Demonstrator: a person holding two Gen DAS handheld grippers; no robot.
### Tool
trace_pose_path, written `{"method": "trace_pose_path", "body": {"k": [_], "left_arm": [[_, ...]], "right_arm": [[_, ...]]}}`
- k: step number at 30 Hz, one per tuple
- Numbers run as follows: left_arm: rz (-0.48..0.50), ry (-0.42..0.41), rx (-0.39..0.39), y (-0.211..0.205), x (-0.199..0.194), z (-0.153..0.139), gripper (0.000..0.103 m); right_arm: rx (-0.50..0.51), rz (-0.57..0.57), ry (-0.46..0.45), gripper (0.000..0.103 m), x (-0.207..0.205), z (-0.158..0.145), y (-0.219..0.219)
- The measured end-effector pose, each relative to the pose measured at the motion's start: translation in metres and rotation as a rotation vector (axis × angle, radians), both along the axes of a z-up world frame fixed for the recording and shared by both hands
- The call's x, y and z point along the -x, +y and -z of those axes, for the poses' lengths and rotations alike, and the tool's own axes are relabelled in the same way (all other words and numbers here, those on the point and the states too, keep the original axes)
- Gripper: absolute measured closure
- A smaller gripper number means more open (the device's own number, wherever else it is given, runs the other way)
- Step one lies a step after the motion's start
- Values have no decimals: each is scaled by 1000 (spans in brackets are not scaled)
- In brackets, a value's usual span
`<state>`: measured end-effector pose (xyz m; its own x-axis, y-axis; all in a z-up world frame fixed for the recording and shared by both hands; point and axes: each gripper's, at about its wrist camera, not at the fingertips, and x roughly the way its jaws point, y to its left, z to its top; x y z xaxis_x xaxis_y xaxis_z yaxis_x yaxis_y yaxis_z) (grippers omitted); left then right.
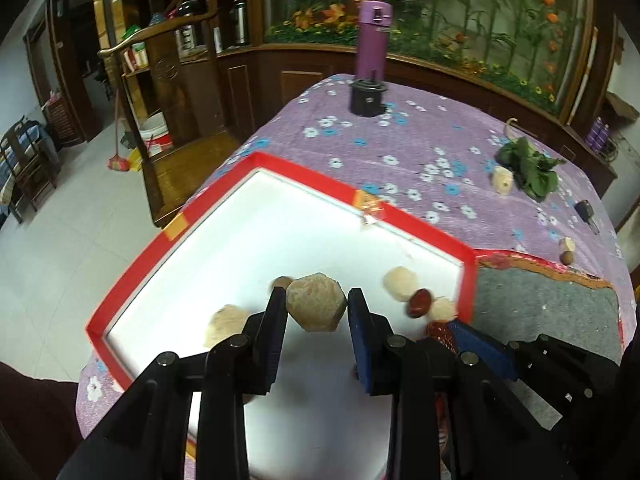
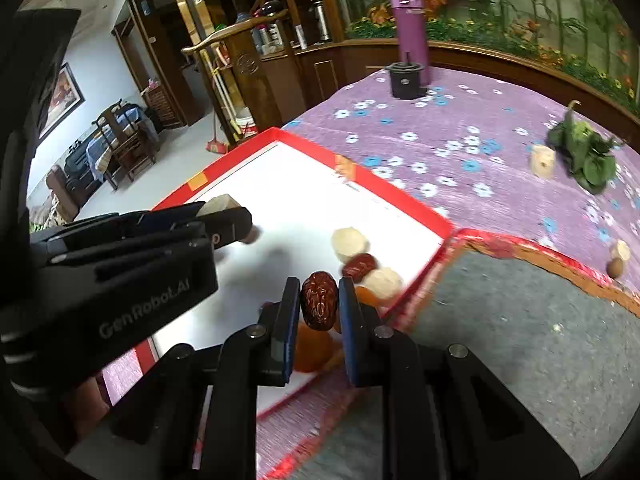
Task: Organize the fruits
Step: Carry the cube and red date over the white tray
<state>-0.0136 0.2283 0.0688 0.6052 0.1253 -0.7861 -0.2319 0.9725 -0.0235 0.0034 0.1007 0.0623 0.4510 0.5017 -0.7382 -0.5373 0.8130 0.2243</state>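
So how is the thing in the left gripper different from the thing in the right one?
The left gripper holds a pale tan faceted lump; the right gripper holds a dark red wrinkled date. The lump looks wider and angular, the date narrow and oval. Both are pinched above the red-rimmed white tray.

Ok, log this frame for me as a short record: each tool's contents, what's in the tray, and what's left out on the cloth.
left tool: shut on faceted tan piece, above the tray
right tool: shut on wrinkled red date, near the tray's right edge
tray: red rim, white floor; holds pale pieces and a red date
on cloth: leafy greens, pale block, purple bottle
grey mat: right of tray
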Motion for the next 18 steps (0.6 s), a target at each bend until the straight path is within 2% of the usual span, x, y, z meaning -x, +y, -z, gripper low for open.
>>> {"method": "trace_pose_path", "body": {"k": [18], "left_arm": [[-108,26,-6,64,11,13,73]], "right_arm": [[35,-82,8,81,0,9,67]]}}
